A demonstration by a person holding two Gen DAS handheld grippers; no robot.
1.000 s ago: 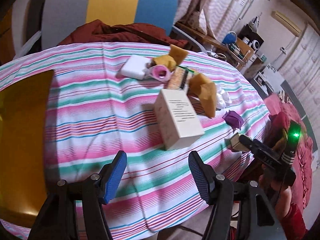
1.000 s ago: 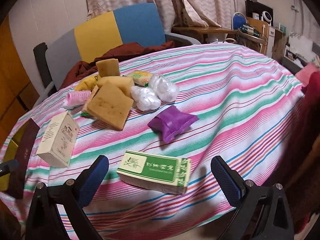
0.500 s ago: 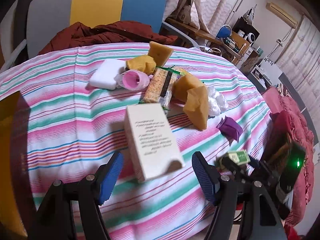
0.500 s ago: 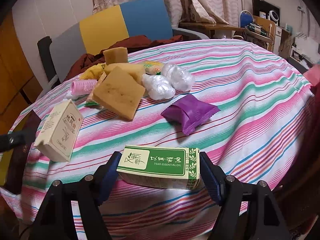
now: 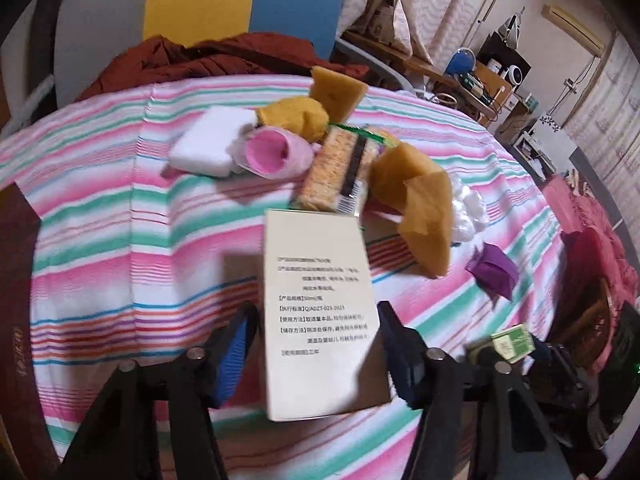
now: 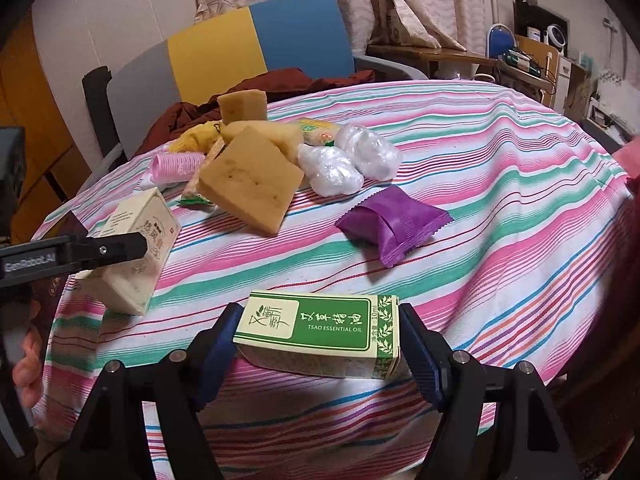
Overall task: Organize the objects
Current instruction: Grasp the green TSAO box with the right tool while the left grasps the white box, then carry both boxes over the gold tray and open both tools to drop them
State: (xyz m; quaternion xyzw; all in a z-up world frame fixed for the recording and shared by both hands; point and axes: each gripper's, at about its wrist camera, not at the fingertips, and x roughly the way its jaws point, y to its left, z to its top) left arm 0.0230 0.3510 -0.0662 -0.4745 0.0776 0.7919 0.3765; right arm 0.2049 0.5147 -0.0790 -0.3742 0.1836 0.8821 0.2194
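Note:
A cream box with printed text point(image 5: 320, 304) lies between my left gripper's point(image 5: 316, 340) blue pads, which stand at its two sides; it also shows in the right wrist view point(image 6: 134, 248), lifted at one end. My right gripper point(image 6: 320, 344) is shut on a green and cream essential oil box point(image 6: 320, 330), pads against both ends. The oil box shows small in the left wrist view point(image 5: 514, 342). A purple packet point(image 6: 394, 222) lies just beyond it on the striped tablecloth point(image 6: 500, 184).
A pile sits mid-table: yellow sponges point(image 6: 252, 184), a pink roll point(image 5: 276, 154), a white block point(image 5: 208, 146), a cracker pack point(image 5: 334, 170), clear plastic bundles point(image 6: 348, 160). A dark brown box point(image 5: 18, 280) lies at the left. A chair with red cloth point(image 5: 216, 56) stands behind.
My left gripper moved forward around the cream box and closed on its sides. My right gripper narrowed from wide open onto the green box's ends.

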